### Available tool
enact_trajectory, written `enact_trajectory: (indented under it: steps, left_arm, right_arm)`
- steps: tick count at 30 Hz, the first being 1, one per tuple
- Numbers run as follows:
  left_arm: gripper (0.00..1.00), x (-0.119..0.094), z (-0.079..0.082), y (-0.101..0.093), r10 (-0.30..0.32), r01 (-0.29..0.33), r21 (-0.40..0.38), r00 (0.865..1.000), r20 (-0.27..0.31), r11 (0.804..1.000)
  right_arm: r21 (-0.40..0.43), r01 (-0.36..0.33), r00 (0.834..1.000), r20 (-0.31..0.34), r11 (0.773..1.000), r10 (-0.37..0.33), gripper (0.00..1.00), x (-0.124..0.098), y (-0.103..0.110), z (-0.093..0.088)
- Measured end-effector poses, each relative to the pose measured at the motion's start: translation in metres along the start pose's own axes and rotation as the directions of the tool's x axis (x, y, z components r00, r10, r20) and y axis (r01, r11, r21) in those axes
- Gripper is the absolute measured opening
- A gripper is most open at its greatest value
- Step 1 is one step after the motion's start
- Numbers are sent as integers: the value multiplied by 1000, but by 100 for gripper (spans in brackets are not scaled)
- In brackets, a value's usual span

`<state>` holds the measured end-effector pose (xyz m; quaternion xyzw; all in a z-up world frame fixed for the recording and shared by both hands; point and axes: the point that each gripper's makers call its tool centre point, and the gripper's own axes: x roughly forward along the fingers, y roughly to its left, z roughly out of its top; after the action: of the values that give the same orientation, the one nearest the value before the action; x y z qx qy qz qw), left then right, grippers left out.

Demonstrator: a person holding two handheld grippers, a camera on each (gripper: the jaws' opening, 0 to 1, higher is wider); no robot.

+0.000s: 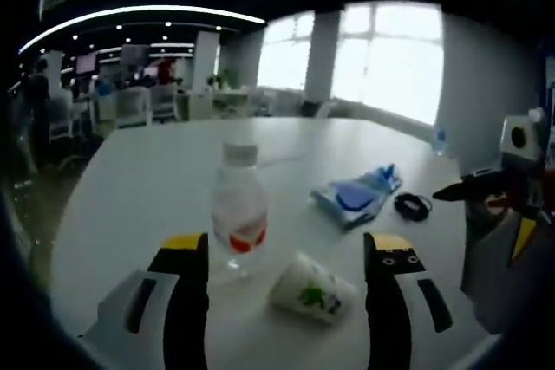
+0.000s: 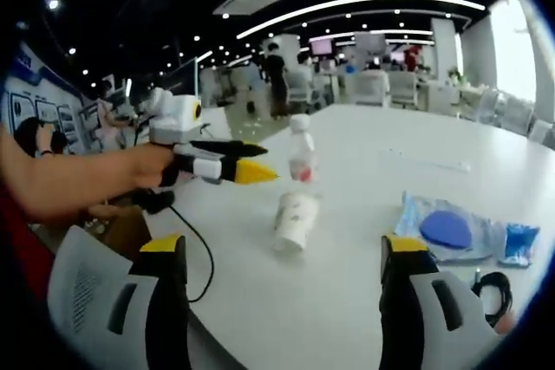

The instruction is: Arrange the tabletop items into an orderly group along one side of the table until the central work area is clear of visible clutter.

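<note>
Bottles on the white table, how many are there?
1 for sure: a clear plastic water bottle with a red label stands upright beside the tipped white paper cup. A small blurry bluish thing at the table's far edge may be another; too small to tell.

We see a smooth, matt white table (image 1: pixel 147 179). On it stands a clear plastic bottle (image 1: pixel 238 214) with a glossy red label, beside a toppled paper cup (image 1: pixel 312 290), matt white with green print. To the right, a crinkly, glossy blue plastic packet (image 1: pixel 355 195) and a coiled black cable (image 1: pixel 412 206), rubbery-looking.
</note>
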<state>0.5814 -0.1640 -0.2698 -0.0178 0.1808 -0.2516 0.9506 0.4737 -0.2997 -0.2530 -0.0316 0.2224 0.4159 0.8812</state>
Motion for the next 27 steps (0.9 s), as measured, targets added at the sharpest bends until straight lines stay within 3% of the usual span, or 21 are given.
enact_trajectory:
  steps: [7,16,27]
  left_arm:
    - [70,15,-1,19,119,-119,-6,993,-7,993]
    - [66,35,-7,20,208,-208,-15,978,-29,978]
    - [61,52,-5,33,326,-326,-28,945,-14,945]
  right_arm:
    - [4,5,1000,3,1000,-5,90,-1,-4,-3]
    - [30,2,1000,12,1000,-2,90,-1,-9,-7]
    - [63,-8,1000,25,998,6,88,-1,-14,-8]
